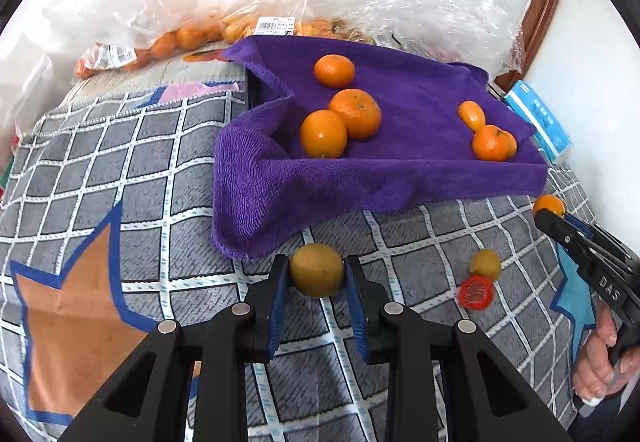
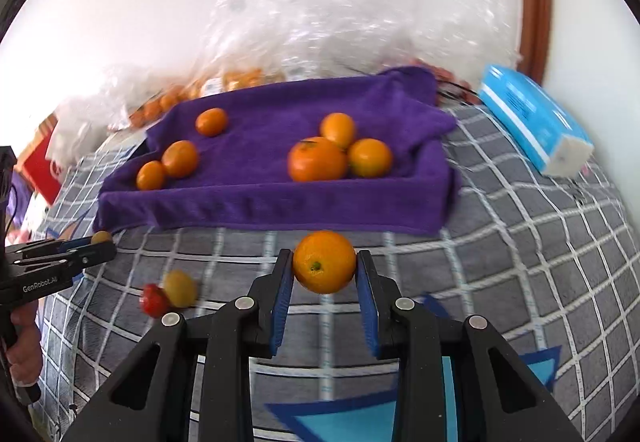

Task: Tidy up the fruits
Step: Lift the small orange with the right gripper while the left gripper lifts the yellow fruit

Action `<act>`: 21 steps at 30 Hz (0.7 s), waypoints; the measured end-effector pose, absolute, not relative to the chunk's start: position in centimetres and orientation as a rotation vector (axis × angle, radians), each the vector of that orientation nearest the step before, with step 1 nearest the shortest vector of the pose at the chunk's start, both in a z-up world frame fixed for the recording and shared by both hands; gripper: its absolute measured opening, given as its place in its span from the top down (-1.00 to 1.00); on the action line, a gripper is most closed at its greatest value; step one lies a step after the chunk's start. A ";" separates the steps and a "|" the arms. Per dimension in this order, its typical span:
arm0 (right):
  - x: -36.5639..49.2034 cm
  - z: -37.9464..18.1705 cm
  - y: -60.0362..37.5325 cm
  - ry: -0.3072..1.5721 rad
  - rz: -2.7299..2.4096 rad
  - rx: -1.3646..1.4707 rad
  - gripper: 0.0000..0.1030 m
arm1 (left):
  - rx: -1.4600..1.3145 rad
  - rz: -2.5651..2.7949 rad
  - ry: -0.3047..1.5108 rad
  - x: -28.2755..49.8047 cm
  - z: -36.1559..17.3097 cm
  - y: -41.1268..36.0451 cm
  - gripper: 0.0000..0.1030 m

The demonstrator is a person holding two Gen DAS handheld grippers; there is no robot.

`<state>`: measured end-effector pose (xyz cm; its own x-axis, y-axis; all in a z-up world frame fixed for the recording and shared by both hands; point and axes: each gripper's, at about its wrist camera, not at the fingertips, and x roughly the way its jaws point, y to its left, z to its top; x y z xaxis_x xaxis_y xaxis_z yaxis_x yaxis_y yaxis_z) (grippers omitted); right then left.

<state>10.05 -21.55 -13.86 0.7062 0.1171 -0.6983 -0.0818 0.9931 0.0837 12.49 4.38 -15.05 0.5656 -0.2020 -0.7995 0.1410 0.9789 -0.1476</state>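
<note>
Fingers of the left gripper (image 1: 317, 274) are clamped on a dull yellow-green fruit (image 1: 317, 270), pinched across its middle so the round body cannot roll out, and fingers of the right gripper (image 2: 324, 268) are clamped the same way on a bright orange (image 2: 324, 261), its stem end facing the camera. Both fruits are held just in front of the near edge of the purple towel (image 1: 400, 170), which judging by its raised rim is draped over a shallow tray or box; that edge is the natural place to carry them over, so the step in hand looks like bringing both pieces in to join the rest. Inside the towel-lined hollow lie two loose groups of oranges: a cluster of three (image 2: 318, 159) toward its right side, touching one another, and three more (image 2: 180, 158) toward its left side, two of them touching and one apart near the back edge. Outside it, on the grey checked cloth (image 1: 152, 146) that covers the surface, a second yellowish fruit (image 1: 485, 264) sits touching a small red one (image 1: 476, 292), between the two grippers and not yet collected. Behind the towel, clear plastic bags (image 1: 192, 36) hold more oranges, and a blue tissue pack (image 2: 534, 126) lies off the towel's right corner.
</note>
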 end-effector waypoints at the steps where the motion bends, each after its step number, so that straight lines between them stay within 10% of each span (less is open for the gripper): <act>1: 10.3 -13.9 -21.1 0.782 0.115 0.039 0.39 | -0.063 -0.197 0.933 12.5 -15.1 4.1 0.48; 21: 11.8 -15.8 -20.4 0.823 0.056 0.002 0.39 | -0.149 -0.213 0.872 12.5 -15.6 4.9 0.49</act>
